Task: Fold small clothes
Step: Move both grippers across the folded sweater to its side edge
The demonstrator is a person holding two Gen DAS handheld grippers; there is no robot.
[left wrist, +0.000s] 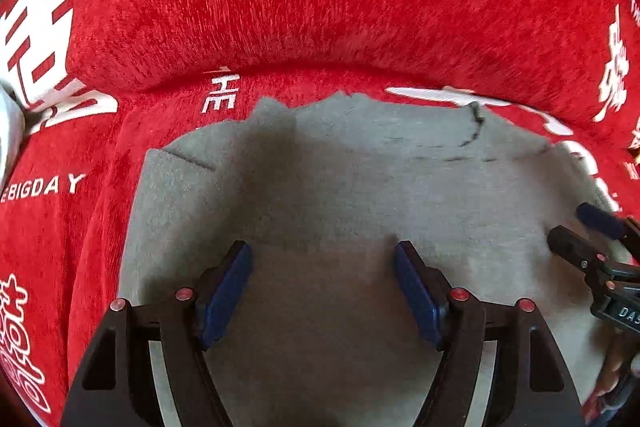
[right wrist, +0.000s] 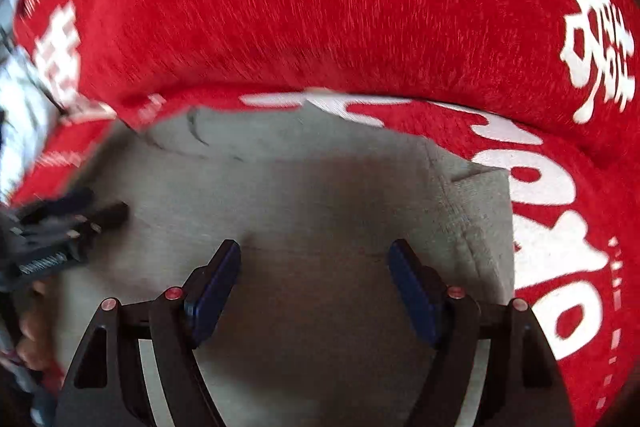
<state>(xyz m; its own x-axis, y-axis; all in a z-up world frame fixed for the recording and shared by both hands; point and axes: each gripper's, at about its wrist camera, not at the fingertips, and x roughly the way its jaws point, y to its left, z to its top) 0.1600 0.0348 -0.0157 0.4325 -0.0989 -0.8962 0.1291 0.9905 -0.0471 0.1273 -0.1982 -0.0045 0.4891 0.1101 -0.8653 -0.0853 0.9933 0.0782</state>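
Note:
A small grey garment [left wrist: 352,187] lies flat on a red sofa seat; it also shows in the right wrist view [right wrist: 320,195]. My left gripper [left wrist: 324,259] is open and empty, hovering just above the garment's near part. My right gripper [right wrist: 316,255] is open and empty above the garment too. The right gripper shows at the right edge of the left wrist view [left wrist: 580,231], over the garment's right side. The left gripper shows blurred at the left edge of the right wrist view [right wrist: 100,207]. A dark stitched line [left wrist: 472,131] marks the garment's far part.
The red sofa cover [left wrist: 320,7] with white lettering forms the seat and the backrest behind the garment. White characters [right wrist: 540,187] lie on the seat to the right. A pale object [left wrist: 8,131] sits at the far left edge.

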